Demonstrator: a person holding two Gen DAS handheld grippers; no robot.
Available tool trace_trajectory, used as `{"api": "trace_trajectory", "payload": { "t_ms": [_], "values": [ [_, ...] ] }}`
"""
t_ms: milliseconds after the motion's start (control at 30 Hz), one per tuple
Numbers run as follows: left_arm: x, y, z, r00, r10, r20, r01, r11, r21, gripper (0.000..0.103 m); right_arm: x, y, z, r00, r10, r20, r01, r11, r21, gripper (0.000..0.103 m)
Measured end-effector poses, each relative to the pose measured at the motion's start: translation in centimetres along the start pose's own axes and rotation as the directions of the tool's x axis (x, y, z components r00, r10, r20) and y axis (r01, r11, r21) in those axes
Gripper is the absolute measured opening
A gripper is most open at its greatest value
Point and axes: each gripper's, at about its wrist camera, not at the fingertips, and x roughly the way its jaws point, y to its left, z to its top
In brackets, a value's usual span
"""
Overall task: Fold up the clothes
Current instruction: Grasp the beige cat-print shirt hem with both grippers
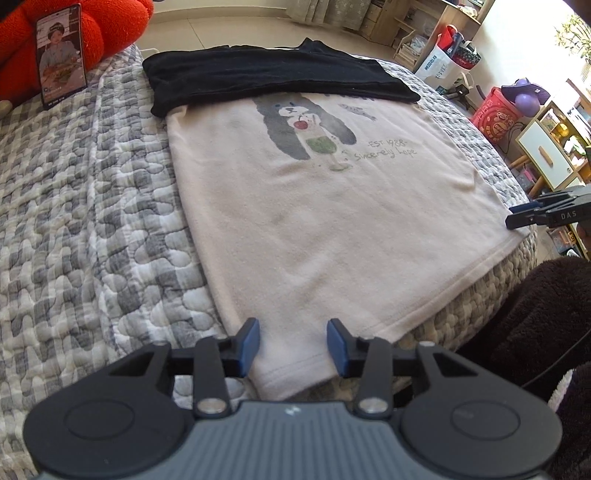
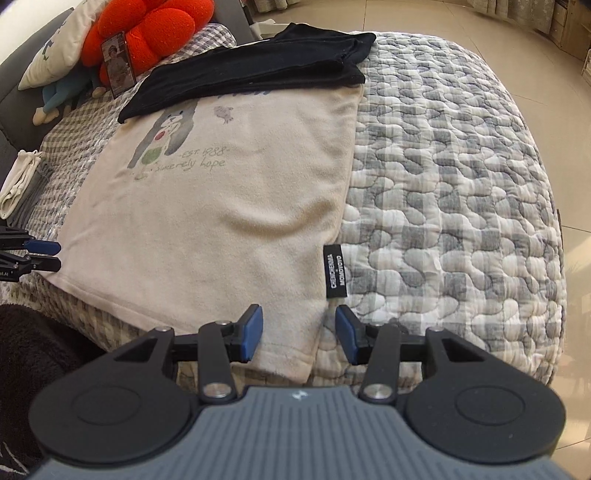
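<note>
A: Where's the shirt?
B: Cream shirt point(image 1: 317, 229) flat on the quilt point(image 1: 92, 206), print side up — bear, "EST 1988", "Sincerely hope". Hem runs along the near edge of the bed, toward me

A: Anything on it?
B: Black garment point(image 1: 266, 79) folded across the far end, covering the top of the shirt

A: Your left gripper?
B: Left gripper point(image 1: 292, 347) over the near-left hem corner, pointing steeply down. Blue pads apart, shirt corner showing in the gap between them. Neither pad presses the cloth that I can see, so open

A: Right one?
B: Right gripper point(image 2: 300, 332) at the near-right corner. Pads apart too; the shirt's side edge runs down between them. The left pad sits over cloth, the right pad over bare quilt. Not clamped. Black label point(image 2: 335, 270) sticks out of the side seam just beyond the pads

A: Can each see the other?
B: Yes. The left camera catches the right gripper at its right edge, by the shirt's right border. The right camera catches the left one at its left edge

A: Surroundings?
B: Red cushion point(image 2: 147, 33) at the far-left end, a phone point(image 1: 61, 55) propped against it
</note>
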Motion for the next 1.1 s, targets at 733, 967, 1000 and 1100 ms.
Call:
{"api": "trace_trajectory", "payload": {
  "t_ms": [733, 967, 1000, 1100],
  "values": [
    [-1.8, 0.8, -1.1, 0.998, -0.063, 0.013, 0.063, 0.998, -0.020, 0.002, -3.8, -1.6, -1.8, 0.991, 0.116, 0.071, -0.120, 0.991, 0.056, 0.009],
    [-0.1, 1.6, -1.3, 0.997, -0.080, -0.014, 0.079, 0.995, -0.065, 0.004, -0.5, -2.6, -2.3, 0.993, 0.119, 0.005, -0.119, 0.985, 0.128, 0.013],
    [-0.1, 1.7, -1.2, 0.996, -0.088, -0.016, 0.086, 0.994, -0.073, 0.007, -0.6, -2.6, -2.2, 0.992, 0.128, 0.004, -0.127, 0.982, 0.138, 0.018],
    [-0.3, 2.1, -1.3, 0.991, -0.136, -0.019, 0.133, 0.986, -0.099, 0.021, -1.0, -2.7, -2.0, 0.989, 0.147, 0.003, -0.146, 0.978, 0.149, 0.021]
  ]
}}
